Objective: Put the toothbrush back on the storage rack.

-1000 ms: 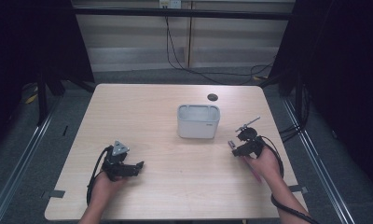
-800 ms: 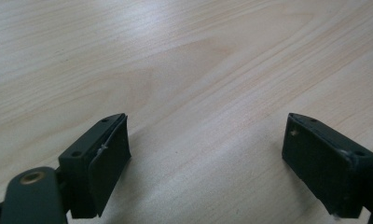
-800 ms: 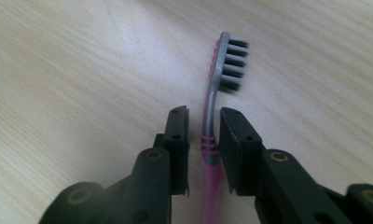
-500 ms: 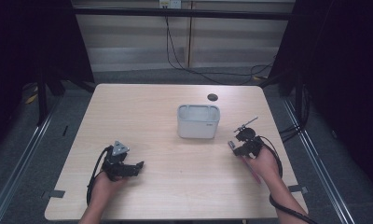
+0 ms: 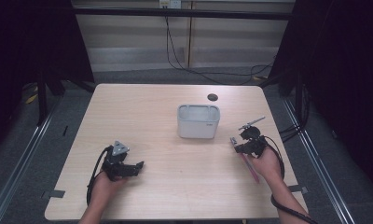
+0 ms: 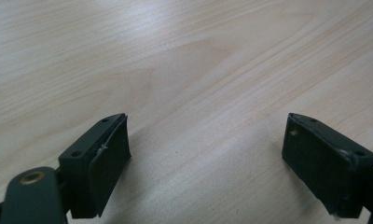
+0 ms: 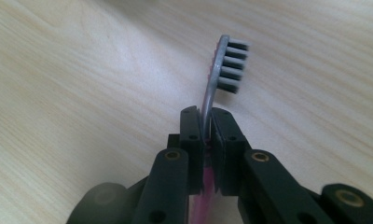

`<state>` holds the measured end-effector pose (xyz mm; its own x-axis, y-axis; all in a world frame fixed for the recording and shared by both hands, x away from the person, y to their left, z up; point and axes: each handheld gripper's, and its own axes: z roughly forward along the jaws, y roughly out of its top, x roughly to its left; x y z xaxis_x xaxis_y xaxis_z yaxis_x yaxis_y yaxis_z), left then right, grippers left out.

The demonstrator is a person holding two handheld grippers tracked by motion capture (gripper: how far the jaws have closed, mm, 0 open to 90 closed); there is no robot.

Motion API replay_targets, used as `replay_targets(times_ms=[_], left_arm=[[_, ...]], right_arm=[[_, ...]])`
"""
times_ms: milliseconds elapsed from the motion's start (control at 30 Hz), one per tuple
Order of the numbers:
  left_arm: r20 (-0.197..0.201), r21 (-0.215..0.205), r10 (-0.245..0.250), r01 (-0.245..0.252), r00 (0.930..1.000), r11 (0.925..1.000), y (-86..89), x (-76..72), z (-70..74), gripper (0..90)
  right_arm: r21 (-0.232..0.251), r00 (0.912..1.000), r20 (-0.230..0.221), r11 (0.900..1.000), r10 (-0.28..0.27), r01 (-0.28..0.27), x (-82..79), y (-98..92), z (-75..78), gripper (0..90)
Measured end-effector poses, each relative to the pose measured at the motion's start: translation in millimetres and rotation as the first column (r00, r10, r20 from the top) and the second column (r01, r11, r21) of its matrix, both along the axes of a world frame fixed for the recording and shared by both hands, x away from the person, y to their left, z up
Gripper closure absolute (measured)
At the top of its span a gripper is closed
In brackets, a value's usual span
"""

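Observation:
A toothbrush (image 7: 227,65) with a grey head, grey bristles and a pink handle (image 5: 250,168) lies low over the wooden table (image 5: 142,112) at the right. My right gripper (image 7: 205,116) is shut on its neck just behind the head, and the handle runs back under the hand. In the high view the right gripper (image 5: 240,147) sits right of a white container (image 5: 198,122). At the front left my left gripper (image 5: 137,167) rests on the table. Its jaws stand wide apart in the left gripper view (image 6: 208,140), with bare wood between them.
The white open-topped container stands mid-table. A small dark round spot (image 5: 212,97) lies behind it near the far edge. A thin grey stick-like thing (image 5: 252,122) lies just beyond the right hand. Cables (image 5: 278,158) trail from both grippers.
The right gripper's jaws have drawn together onto the toothbrush. Both hands have stayed where they were, and the left gripper is unchanged.

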<state>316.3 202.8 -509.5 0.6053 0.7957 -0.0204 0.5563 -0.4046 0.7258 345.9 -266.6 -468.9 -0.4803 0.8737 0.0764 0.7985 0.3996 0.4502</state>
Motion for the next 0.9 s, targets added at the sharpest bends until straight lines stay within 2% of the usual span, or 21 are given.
replay_targets(times_ms=[100,267,667,700,900], left_arm=[[0.000,0.001,-0.001,0.001,1.0000,1.0000,0.1,0.0,0.0,14.6],[0.000,0.000,0.000,0.000,1.0000,1.0000,0.0,0.0,0.0,14.6],[0.000,0.001,-0.001,0.001,1.0000,1.0000,0.1,0.0,0.1,14.6],[0.000,0.001,-0.001,0.001,1.0000,1.0000,0.1,0.0,0.1,14.6],[0.000,0.002,-0.001,0.001,1.0000,1.0000,0.1,0.0,0.1,14.6]], right_arm=[[0.008,0.9999,0.014,1.000,0.000,0.000,-0.1,-2.6,4.1,84.3],[0.051,0.9985,0.042,0.998,-0.036,0.033,-1.8,-6.3,13.7,84.4],[0.074,0.9938,0.102,0.997,-0.044,0.036,-3.1,-11.1,28.7,84.5],[0.089,0.9928,0.112,0.995,-0.043,0.034,-3.3,-11.2,32.4,84.5],[0.113,0.9891,0.140,0.993,-0.047,0.031,-3.8,-10.4,42.1,84.5]])
